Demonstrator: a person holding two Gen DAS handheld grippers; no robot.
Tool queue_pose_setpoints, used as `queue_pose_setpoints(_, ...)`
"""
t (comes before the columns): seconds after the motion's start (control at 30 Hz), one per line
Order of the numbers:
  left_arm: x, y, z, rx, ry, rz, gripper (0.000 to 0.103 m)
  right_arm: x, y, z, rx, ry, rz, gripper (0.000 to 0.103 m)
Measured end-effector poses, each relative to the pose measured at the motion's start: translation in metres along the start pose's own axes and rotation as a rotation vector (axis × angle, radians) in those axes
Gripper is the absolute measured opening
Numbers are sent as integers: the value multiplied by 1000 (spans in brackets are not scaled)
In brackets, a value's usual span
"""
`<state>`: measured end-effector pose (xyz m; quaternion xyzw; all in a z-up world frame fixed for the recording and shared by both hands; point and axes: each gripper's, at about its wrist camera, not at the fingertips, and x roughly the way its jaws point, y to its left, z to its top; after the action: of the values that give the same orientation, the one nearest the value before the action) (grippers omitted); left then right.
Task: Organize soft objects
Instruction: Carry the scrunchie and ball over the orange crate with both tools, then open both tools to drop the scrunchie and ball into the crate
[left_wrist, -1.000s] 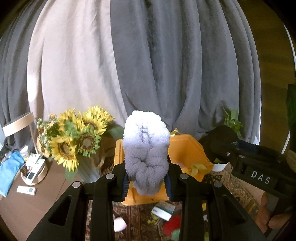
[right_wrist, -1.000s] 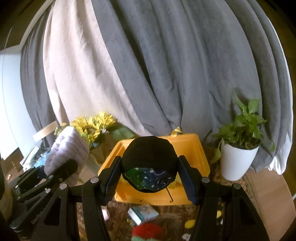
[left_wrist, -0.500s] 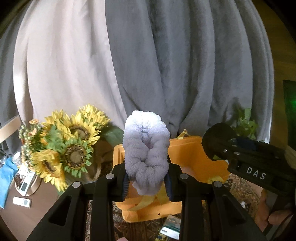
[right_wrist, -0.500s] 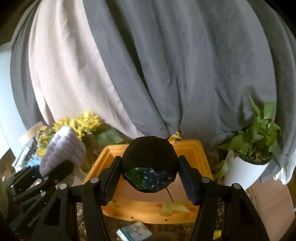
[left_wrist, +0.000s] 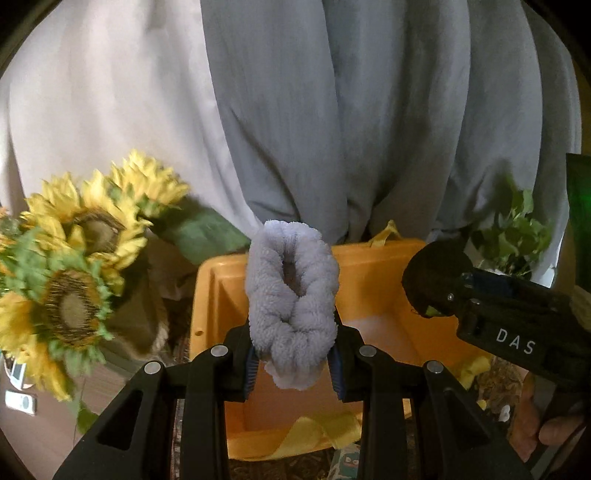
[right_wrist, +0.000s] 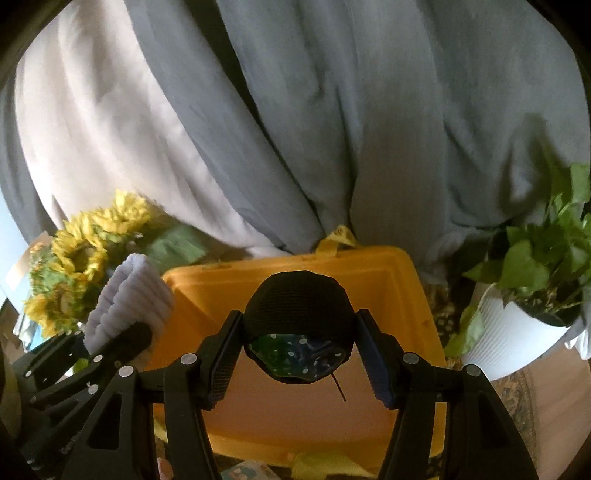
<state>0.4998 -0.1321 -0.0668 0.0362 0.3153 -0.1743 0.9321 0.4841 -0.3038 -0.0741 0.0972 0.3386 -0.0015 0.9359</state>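
Both grippers have closed in on the orange bin (right_wrist: 406, 280) over the last second: it went from a smallish box ahead to filling the lower view of both cameras, so the drop looks close.

The left gripper (left_wrist: 293, 363) is clamped tight on a fluffy lavender rolled cloth (left_wrist: 291, 295), which sticks up past its fingertips with the bin's open inside right behind it. The right gripper (right_wrist: 299, 354) has its jaws partway apart, pinched on a black rounded bundle (right_wrist: 297, 310) with a spotted green underside, directly in front of the bin's interior.

Hard to say what either soft thing actually is. The bin floor is mostly hidden behind the grippers, and its near edge is cut off. The sunflowers (left_wrist: 74, 258) off to the left are motion-blurred.
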Motion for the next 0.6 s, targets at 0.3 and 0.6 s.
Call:
queue_pose_setpoints(0.3, 32, -1, 0, 34, 83, -35, 34, 28, -6, -2, -2, 97, -27, 62)
queue_pose_setpoints(0.6, 45, -2, -4, 27, 131, -49, 59, 29, -5, -1, -19, 82, -65, 67)
